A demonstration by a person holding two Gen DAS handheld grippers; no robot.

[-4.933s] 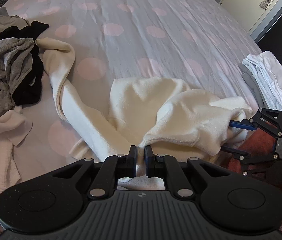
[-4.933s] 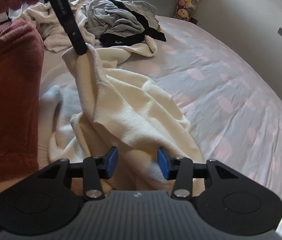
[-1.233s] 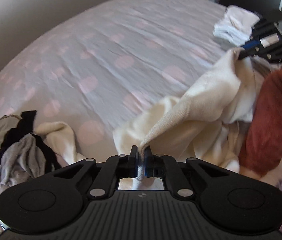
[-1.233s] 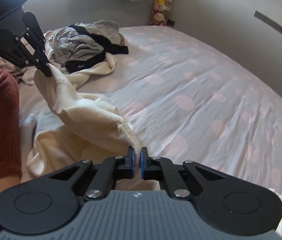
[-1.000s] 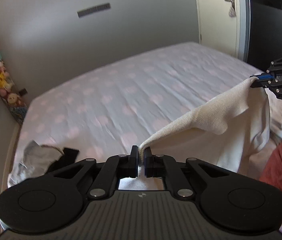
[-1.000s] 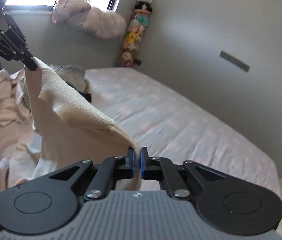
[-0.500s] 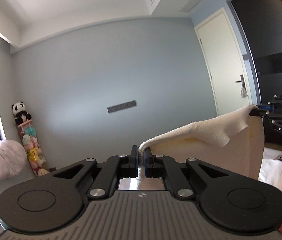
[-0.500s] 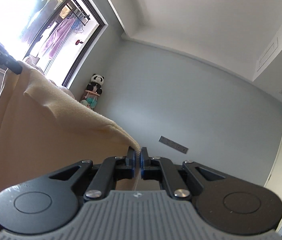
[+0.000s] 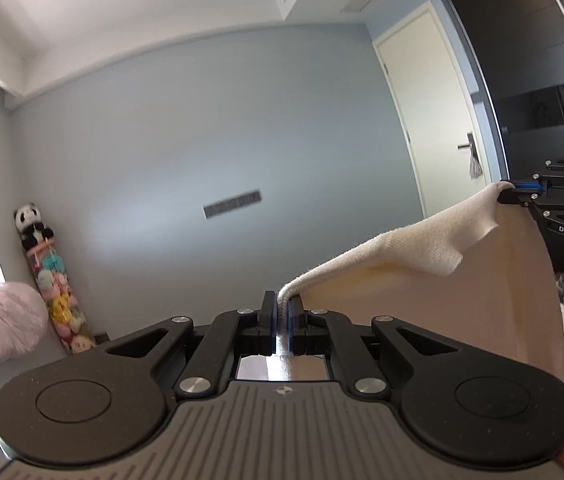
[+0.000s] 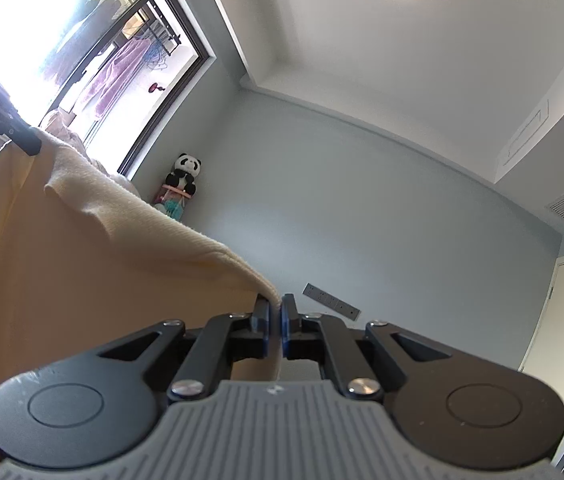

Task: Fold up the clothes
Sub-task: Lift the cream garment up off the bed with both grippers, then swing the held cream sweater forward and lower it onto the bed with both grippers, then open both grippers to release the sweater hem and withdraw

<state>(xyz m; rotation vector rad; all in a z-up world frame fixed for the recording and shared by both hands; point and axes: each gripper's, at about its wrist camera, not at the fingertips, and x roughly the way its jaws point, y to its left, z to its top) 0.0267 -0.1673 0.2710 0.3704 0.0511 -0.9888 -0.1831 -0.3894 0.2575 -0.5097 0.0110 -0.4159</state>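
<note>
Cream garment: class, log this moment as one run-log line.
left gripper: shut on cream garment | right gripper: shut on it | garment: held up, spread between both | fold: not yet made

The cream knit garment (image 9: 422,248) hangs in the air, stretched by its top edge between two pinched corners, that edge sagging slightly in the middle with a small flap folded over, the smooth body of the cloth (image 10: 81,280) dropping below as a broad flat sheet.

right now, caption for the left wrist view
Both grippers, left and right, hold a cream garment stretched between them.
</note>
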